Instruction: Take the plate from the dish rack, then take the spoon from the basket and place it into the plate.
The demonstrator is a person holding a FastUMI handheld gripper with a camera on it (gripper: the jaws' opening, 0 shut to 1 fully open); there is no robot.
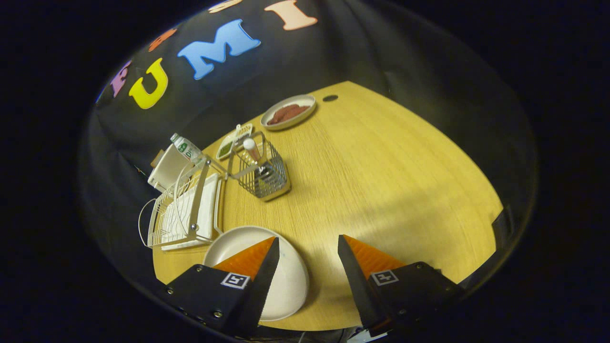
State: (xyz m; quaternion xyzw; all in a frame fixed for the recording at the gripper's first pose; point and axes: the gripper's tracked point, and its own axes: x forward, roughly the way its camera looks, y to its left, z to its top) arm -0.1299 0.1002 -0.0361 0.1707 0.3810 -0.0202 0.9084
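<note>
Starting at the left, we see the dish rack [183,209] standing empty of the plate [286,281], which now lies flat on the table [381,181] just under our left finger, so we judge the first step done. Further right and beyond the fingers stands the wire basket [262,174], the spoon [251,150] upright inside it (its white handle tip showing), not yet taken. Our gripper [307,257] hangs with its fingers spread apart, holding nothing; fetching the spoon is what remains.

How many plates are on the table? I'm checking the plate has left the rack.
2: a white plate lies beside the dish rack, under the open gripper's left finger; another, holding something reddish, sits beyond the basket.
</note>
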